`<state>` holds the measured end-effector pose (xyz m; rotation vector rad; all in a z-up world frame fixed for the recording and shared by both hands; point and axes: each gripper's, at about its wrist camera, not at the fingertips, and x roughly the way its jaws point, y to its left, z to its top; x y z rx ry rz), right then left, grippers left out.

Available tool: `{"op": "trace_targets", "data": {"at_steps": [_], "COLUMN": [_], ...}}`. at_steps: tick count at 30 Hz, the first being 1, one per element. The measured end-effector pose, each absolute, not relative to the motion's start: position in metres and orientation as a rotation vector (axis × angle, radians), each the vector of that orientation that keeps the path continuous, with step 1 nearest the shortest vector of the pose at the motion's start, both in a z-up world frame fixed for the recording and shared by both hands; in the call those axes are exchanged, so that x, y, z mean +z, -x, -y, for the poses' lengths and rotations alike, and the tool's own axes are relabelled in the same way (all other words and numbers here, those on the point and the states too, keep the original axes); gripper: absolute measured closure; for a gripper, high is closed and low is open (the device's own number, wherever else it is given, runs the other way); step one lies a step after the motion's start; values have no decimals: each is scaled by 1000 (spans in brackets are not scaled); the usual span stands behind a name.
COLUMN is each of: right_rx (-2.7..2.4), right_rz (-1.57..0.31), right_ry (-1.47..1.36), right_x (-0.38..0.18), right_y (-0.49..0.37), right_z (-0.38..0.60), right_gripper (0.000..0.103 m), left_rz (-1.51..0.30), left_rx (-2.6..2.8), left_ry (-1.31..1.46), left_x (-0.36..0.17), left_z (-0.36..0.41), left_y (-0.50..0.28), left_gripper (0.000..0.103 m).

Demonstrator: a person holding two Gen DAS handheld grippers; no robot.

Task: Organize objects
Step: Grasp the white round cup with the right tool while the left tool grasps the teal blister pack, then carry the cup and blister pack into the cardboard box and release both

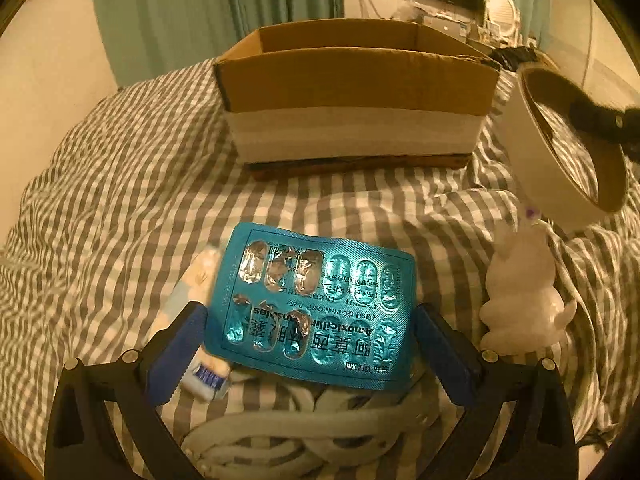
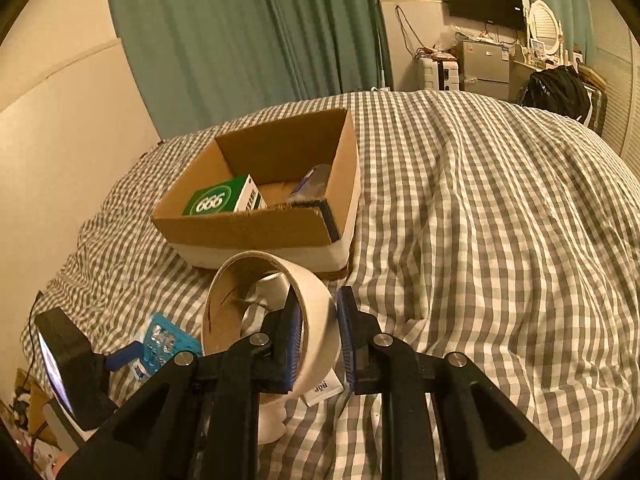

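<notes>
Tape roll clamped in right claw, blister pack (teal) between spread left claw.

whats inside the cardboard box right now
The right wrist view shows the cardboard box holding a green 999 carton and a bluish packet. The near wall hides the floor beneath them.

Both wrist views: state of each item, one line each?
Cardboard box: open, holds a green carton.
Tape roll: lifted, wall clamped by right gripper.
Blister pack: partly used, between open left gripper fingers.
White figurine: upright on bedding.
</notes>
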<state>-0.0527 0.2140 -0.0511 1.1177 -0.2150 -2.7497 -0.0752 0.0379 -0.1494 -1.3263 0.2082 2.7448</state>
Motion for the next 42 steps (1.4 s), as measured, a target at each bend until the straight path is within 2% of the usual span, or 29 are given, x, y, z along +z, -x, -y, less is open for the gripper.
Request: {"op": "trace_targets", "data": {"at_steps": [7, 12, 29, 38, 42], "right_rx": [-2766, -2752, -2783, -2794, -2806], "right_rz": [226, 225, 158, 120, 106], "right_ry": [-1071, -1095, -951, -864, -834], "right_x": [-35, -35, 14, 38, 43], "right_y": [54, 48, 25, 70, 103], "right_z": [-218, -216, -212, -207, -205], "right_gripper": [87, 87, 87, 87, 87], "left_rz": [-110, -120, 93, 112, 64], "left_rx": [2708, 2703, 2842, 2891, 2904], "left_ry": [1317, 1274, 1073, 950, 913], "left_x": [-145, -133, -27, 20, 30], "left_z": [-32, -36, -12, -10, -14], "left_y": [76, 65, 50, 101, 139], "left_gripper": [1, 1, 1, 1, 1]}}
